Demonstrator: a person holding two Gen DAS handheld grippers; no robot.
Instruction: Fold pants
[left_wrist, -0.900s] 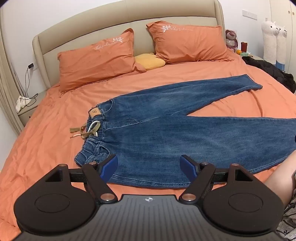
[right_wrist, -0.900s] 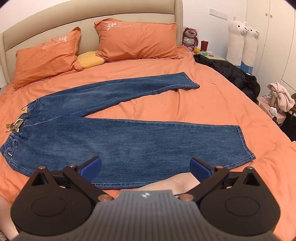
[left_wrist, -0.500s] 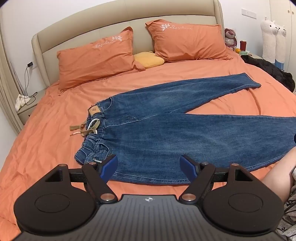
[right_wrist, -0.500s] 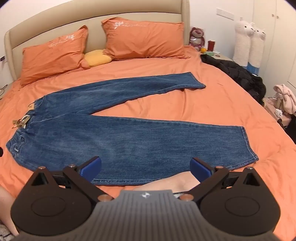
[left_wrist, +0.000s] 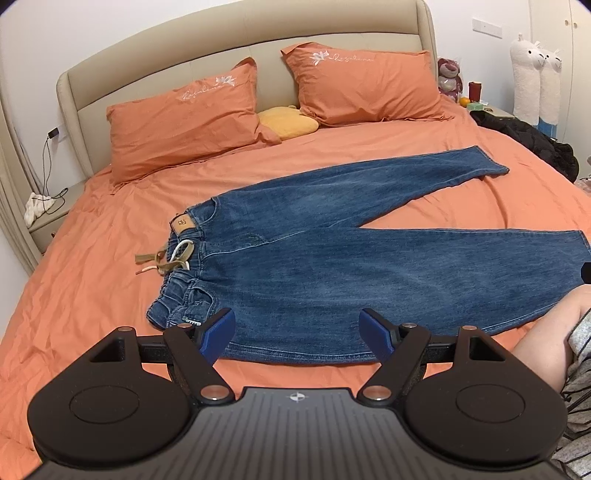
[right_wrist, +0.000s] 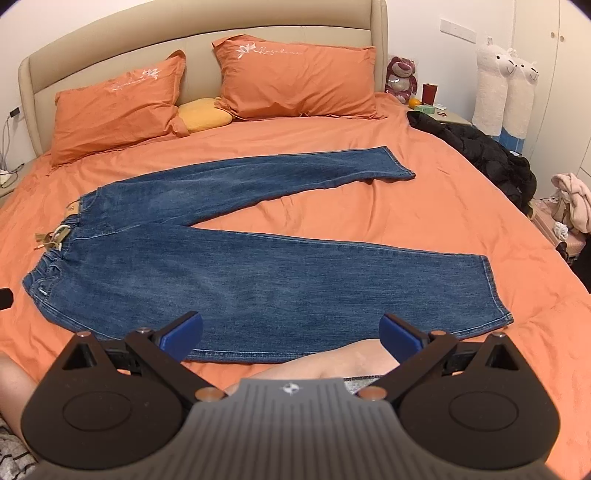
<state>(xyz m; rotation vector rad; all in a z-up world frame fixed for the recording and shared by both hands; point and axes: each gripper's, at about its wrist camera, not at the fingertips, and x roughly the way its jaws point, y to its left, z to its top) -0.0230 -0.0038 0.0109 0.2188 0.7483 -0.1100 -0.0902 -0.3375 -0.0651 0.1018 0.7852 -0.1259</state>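
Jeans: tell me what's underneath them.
The jeans lie flat, legs spread, directly on the orange bedsheet, which shows all around them. Whether anything else lies beneath cannot be seen; the denim covers it.

Left gripper (left_wrist: 297, 334), right gripper (right_wrist: 290, 338) agape

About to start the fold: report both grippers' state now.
Left gripper: open, empty, above the jeans.
Right gripper: open, empty.

We count one pair of jeans (right_wrist: 258, 280) on one bed (right_wrist: 424, 221), two orange pillows (right_wrist: 114, 103), one yellow cushion (right_wrist: 203, 116), two llama plush toys (right_wrist: 504, 92), one pink plush bear (right_wrist: 400, 77), perhaps one black jacket (right_wrist: 480, 151), and two claws (left_wrist: 297, 334) (right_wrist: 290, 338).
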